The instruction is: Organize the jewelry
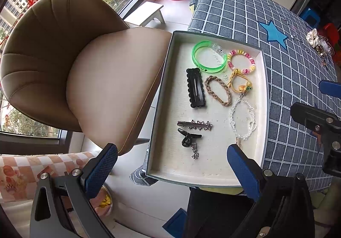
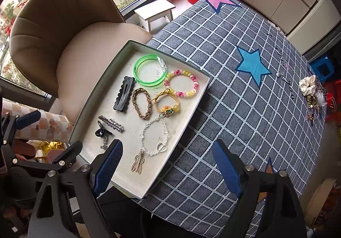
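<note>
Tray position: the white tray (image 2: 192, 97) is seen at the near edge of the tabletop (image 2: 245, 110), one corner overhanging; a nudge there could tip it.
Sorted pieces: the green bangle (image 2: 149, 73), beaded bracelet (image 2: 181, 85), black clip (image 2: 124, 96) and clear chain bracelet (image 2: 154, 136) are laid inside it, close together; links could be snagged when one is lifted.
Unsorted pile: a scrunchie heap (image 2: 311, 91) is left at the far side of the tabletop, well apart from the tray; a long reach is judged necessary.
Left gripper (image 1: 172, 165): fingers held apart, nothing between them.
Right gripper (image 2: 168, 163): fingers held wide apart, empty, above the tray's near end.
</note>
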`<state>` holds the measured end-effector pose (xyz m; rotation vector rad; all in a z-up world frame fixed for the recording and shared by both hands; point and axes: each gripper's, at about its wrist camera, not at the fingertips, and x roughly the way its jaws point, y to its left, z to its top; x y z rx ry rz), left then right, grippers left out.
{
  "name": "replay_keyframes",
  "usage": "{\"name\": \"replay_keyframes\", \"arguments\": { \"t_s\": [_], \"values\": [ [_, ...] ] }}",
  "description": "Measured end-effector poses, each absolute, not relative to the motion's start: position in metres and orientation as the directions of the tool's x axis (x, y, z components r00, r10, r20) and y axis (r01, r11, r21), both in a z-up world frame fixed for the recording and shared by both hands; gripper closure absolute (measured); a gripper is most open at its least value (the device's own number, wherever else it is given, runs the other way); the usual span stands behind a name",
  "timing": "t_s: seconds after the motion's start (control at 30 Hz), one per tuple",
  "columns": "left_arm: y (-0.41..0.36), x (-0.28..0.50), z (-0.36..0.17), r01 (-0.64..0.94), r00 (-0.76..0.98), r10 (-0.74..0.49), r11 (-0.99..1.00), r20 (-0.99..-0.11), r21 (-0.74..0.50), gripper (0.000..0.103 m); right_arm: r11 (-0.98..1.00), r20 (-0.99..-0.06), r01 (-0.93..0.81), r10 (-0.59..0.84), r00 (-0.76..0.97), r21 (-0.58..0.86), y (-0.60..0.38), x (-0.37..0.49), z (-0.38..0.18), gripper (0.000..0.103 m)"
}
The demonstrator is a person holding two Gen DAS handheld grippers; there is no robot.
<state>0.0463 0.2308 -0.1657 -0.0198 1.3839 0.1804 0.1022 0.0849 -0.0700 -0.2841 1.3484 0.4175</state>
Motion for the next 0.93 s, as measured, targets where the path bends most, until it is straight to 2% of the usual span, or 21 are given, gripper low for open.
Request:
{"name": "replay_keyframes", "arguments": {
  "t_s": [0.93],
  "values": [
    [0.2315,0.0504,-0.1712,-0.155,0.152,0.123,0.983,-0.981,0.100,0.000,0.876,-0.981,-0.481,0.134,0.144,0.049,0.0892,0.1044,-0.0768,0.015]
  ]
}}
